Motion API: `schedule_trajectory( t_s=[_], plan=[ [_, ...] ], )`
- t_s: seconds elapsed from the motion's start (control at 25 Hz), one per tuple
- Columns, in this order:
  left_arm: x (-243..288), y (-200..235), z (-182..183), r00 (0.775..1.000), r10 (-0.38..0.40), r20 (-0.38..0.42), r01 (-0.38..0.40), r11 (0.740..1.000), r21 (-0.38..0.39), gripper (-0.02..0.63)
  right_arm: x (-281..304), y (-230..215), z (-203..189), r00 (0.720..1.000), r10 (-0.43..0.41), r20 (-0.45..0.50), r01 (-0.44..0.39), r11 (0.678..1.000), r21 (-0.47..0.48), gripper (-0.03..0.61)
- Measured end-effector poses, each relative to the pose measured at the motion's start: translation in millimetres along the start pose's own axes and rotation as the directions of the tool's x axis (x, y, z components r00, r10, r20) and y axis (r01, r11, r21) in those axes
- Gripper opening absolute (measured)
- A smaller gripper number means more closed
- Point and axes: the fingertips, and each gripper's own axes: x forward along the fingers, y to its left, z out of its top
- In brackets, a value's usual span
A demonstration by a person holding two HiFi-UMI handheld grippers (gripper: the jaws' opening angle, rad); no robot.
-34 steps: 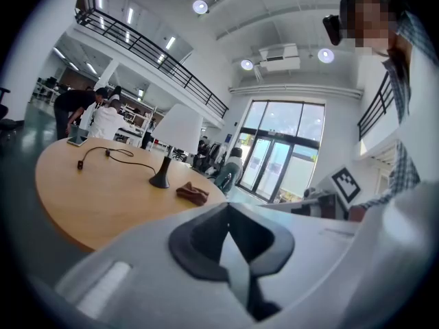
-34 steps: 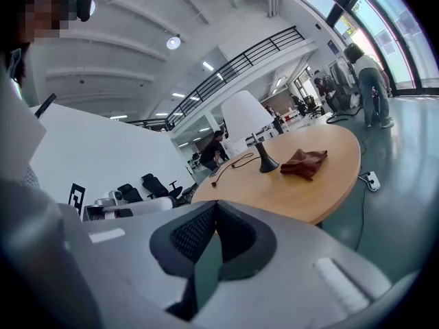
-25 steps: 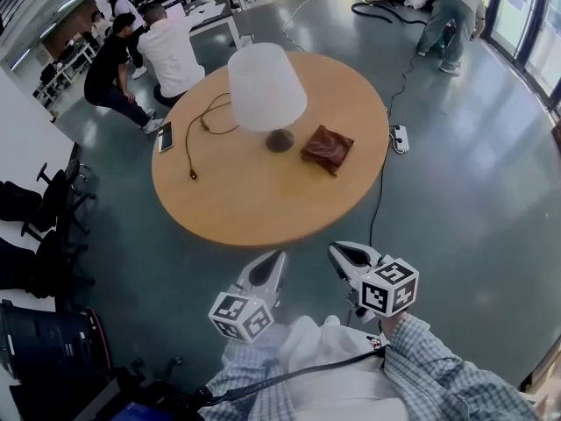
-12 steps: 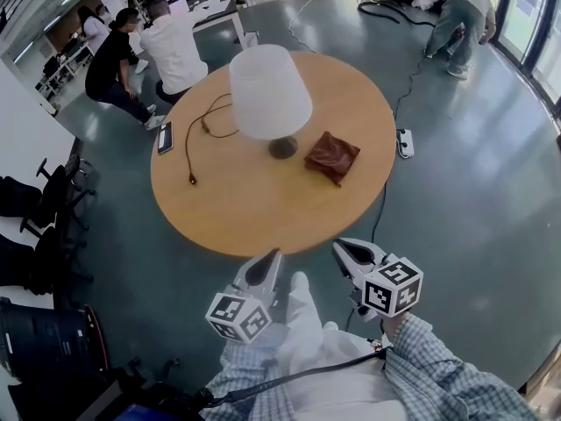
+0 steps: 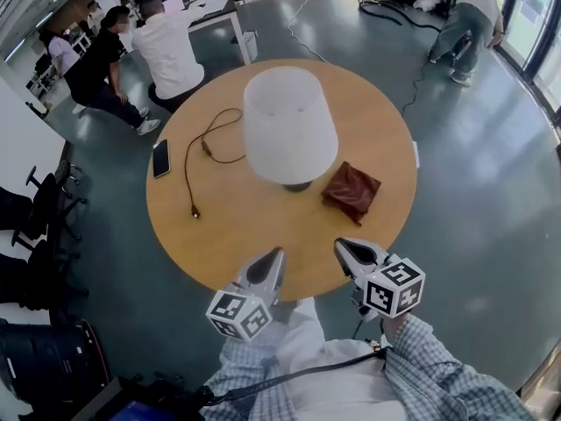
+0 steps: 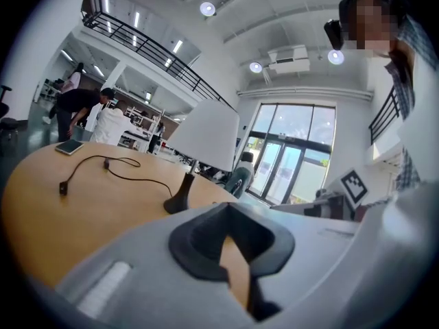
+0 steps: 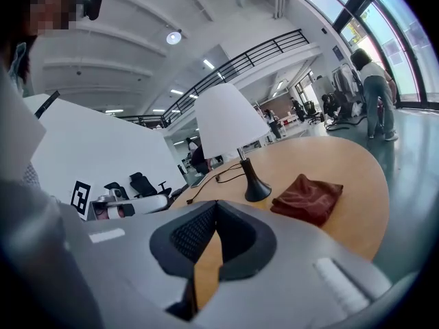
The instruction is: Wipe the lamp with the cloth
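A lamp (image 5: 289,125) with a white shade and a dark base stands upright near the middle of the round wooden table (image 5: 228,226); it also shows in the left gripper view as the lamp (image 6: 204,137) and in the right gripper view as the lamp (image 7: 226,125). A folded reddish-brown cloth (image 5: 351,191) lies on the table just right of the lamp base, seen too as the cloth (image 7: 307,196). My left gripper (image 5: 273,258) and right gripper (image 5: 343,249) hover over the table's near edge, both shut and empty.
A black cable (image 5: 206,152) and a phone (image 5: 160,158) lie on the table's left part. Several people (image 5: 166,46) are by desks beyond the table; another person (image 5: 469,20) bends at the far right. Black chairs (image 5: 35,226) stand at the left.
Both grippers and the view have moved forward towards the table; their tips now reach over its near edge. The lamp and cloth sit closer in view. Jaws stay shut.
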Motion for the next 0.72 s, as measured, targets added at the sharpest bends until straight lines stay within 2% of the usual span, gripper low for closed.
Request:
schedule_trajectory(
  t_s=[0.32,0.48,0.72],
  plan=[
    [44.0,44.8,27.1,0.999,-0.042,0.000,0.042,0.999,-0.020,0.003,54.8,-20.5,38.7,0.999,-0.033,0.001,0.033,0.999,-0.029,0.003],
    [56.5,50.6,26.2,0.999,-0.044,-0.008,0.044,0.997,-0.058,0.003,58.6,-25.8,40.6,0.999,-0.035,-0.033,0.034,0.999,-0.040,0.003],
    [65.1,62.1,30.8,1.000,-0.003,0.012,0.004,0.995,-0.103,0.003,65.0,-39.4,43.7,0.996,-0.010,-0.088,0.005,0.998,-0.055,0.003]
  ],
)
